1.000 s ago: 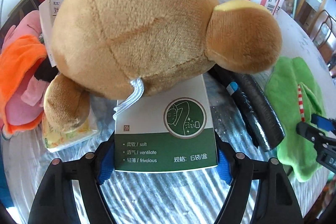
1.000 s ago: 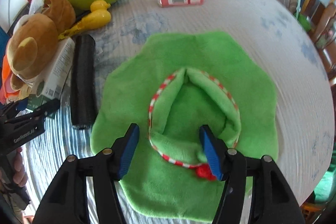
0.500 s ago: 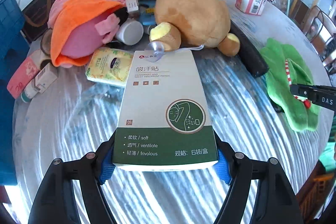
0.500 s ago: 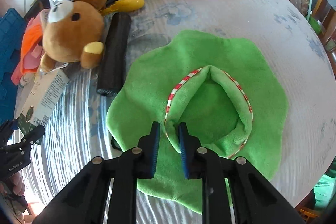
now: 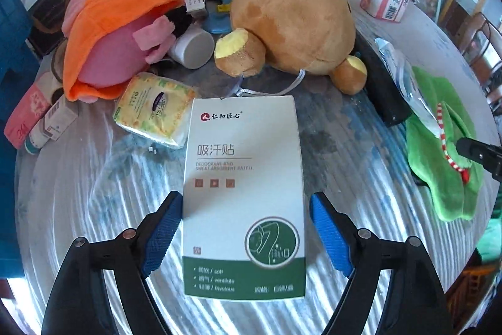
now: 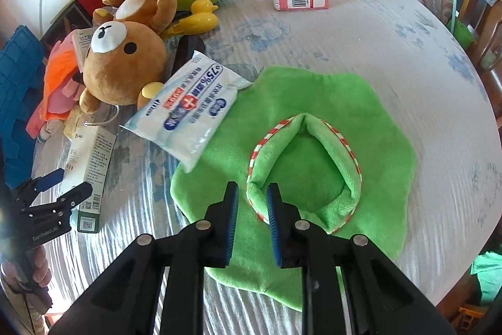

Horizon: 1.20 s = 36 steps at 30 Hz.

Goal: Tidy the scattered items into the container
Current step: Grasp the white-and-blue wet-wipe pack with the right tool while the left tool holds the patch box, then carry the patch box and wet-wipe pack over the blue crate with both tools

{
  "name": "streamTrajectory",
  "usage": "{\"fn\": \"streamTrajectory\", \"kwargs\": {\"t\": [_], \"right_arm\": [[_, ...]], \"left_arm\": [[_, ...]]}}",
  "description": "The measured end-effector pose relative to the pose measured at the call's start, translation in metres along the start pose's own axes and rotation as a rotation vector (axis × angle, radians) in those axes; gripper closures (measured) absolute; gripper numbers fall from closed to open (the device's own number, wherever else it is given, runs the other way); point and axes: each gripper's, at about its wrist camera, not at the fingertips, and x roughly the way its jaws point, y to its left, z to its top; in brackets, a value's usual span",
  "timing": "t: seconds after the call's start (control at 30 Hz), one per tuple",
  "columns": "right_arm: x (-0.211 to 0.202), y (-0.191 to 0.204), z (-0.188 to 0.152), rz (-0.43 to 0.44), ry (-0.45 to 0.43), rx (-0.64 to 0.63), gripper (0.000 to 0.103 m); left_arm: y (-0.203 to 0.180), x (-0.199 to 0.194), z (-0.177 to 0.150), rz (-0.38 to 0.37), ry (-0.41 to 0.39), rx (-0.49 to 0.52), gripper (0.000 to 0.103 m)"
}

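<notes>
Wipes landed on hat | left tool widening round box | right tool clamps hat

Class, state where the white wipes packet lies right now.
In the right wrist view, the wipes packet lies left of centre, overlapping the green plush hat's edge, beside the brown bear.

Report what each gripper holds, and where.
Right gripper pinches the green hat at its striped band. Left gripper, jaws just opening, holds nothing; the box lies between them.
</notes>
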Motion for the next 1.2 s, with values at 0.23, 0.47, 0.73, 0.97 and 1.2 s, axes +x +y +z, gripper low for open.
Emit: {"fn": "streamTrajectory", "kwargs": {"t": [0.23, 0.47, 0.73, 0.97, 1.2], "right_arm": [[0.005, 0.017, 0.028, 0.053, -0.011, -0.007, 0.084], [0.024, 0.034, 0.070, 0.101, -0.020, 0.023, 0.026], [0.059, 0.033, 0.075, 0.083, 0.044, 0.046, 0.046], [0.025, 0.041, 0.052, 0.100, -0.006, -0.006, 0.071], [-0.007, 0.070, 0.027, 0.158, -0.040, -0.064, 0.071]], "left_arm": [[0.006, 0.010, -0.001, 0.000, 0.004, -0.018, 0.026], [0.004, 0.016, 0.010, -0.004, 0.009, -0.020, 0.026], [-0.001, 0.028, 0.029, -0.004, -0.002, -0.030, 0.027], [0.006, 0.000, 0.020, 0.010, -0.070, -0.011, 0.027], [0.028, -0.053, 0.003, 0.017, -0.160, -0.032, 0.027]]}}
